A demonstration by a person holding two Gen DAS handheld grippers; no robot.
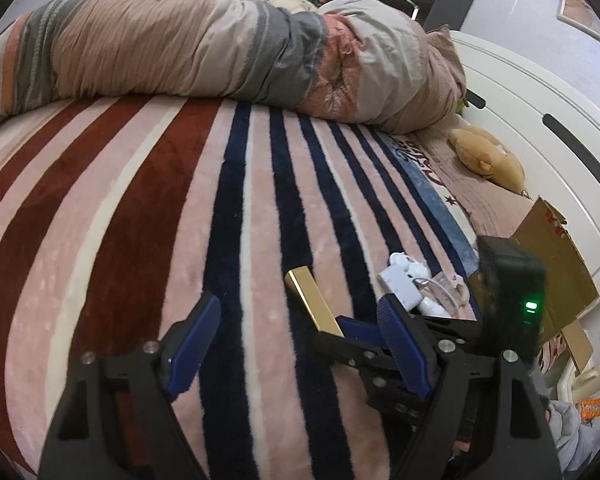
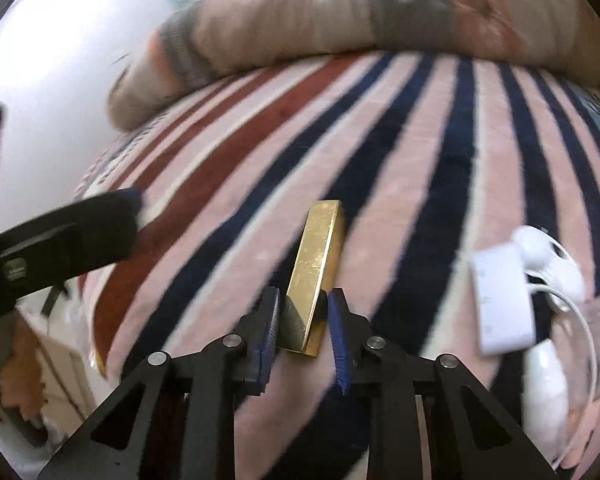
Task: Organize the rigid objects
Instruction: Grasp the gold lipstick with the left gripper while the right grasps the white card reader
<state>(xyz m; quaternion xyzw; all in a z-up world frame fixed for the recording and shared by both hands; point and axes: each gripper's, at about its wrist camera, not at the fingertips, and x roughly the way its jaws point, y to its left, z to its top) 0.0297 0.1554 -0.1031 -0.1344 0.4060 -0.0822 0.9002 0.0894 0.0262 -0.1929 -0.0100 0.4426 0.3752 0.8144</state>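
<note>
A long gold box (image 2: pixel 315 276) sticks out forward between the blue pads of my right gripper (image 2: pixel 303 312), which is shut on its near end and holds it over the striped blanket (image 2: pixel 400 168). In the left wrist view the same gold box (image 1: pixel 310 298) shows held by the right gripper (image 1: pixel 342 330) at the right. My left gripper (image 1: pixel 300 316) is open and empty above the blanket (image 1: pixel 140 208). White chargers and cables (image 2: pixel 512 292) lie on the blanket to the right; they also show in the left wrist view (image 1: pixel 412 284).
A rolled duvet (image 1: pixel 228 48) lies across the far side of the bed. An open cardboard box (image 1: pixel 548 264) and a tan plush toy (image 1: pixel 488 156) sit at the right by the white headboard (image 1: pixel 540 88). The left gripper's arm (image 2: pixel 60 232) shows at the left.
</note>
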